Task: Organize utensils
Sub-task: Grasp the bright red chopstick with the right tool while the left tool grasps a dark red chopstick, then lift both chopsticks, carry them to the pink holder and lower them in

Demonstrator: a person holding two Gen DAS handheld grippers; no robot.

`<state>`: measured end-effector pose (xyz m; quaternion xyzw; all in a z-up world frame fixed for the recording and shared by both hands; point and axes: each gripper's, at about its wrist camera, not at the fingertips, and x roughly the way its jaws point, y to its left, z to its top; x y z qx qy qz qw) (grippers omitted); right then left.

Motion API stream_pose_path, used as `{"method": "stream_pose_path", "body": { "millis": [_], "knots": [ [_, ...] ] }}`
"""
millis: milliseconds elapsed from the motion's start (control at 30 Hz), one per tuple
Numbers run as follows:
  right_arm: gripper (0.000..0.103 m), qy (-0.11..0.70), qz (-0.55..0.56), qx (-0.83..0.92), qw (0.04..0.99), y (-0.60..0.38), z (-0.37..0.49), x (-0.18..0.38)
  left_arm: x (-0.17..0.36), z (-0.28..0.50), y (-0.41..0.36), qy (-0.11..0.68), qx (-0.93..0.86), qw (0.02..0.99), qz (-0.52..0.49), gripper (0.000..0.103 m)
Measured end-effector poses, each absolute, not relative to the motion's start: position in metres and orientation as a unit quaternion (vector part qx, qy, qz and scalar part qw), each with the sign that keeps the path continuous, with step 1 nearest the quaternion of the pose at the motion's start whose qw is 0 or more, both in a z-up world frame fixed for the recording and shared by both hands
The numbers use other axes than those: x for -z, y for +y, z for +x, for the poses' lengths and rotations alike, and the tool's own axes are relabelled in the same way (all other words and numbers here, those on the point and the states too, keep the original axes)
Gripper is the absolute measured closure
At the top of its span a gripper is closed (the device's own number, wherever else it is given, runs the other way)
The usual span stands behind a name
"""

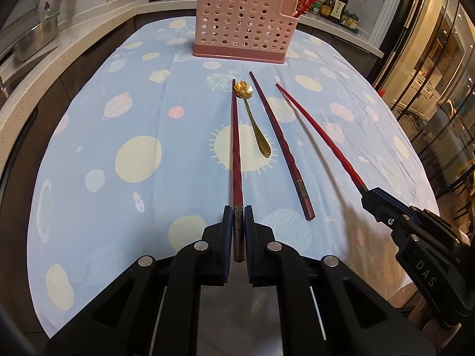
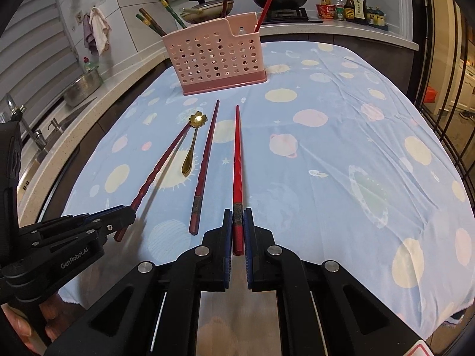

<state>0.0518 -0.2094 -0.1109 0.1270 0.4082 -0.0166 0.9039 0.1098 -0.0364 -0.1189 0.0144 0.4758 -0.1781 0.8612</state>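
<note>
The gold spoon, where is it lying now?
The gold spoon lies on the blue tablecloth in front of the pink holder, between the left gripper's chopstick and the loose dark chopstick.

Lighting: indoor, moderately bright, from overhead; corners fall to black vignette. Distortion: strong fisheye, counter edges (image 1: 89,41) bow. Glare: glass door (image 1: 439,68) reflects warm lamps; gold spoon bowl (image 2: 198,118) flares. Shadows: soft, streaked on the tablecloth (image 2: 326,154) beneath the raised chopsticks. Focus: centre sharp.
</note>
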Motion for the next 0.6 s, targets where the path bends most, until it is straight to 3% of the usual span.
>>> {"method": "stream_pose_path", "body": {
  "millis": [600],
  "knots": [
    [0.096,0.292,0.137,0.019,0.947,-0.234,0.026,0.006,0.006,0.100,-0.004,0.382,0.174,0.907,-0.016,0.096]
  ]
}}
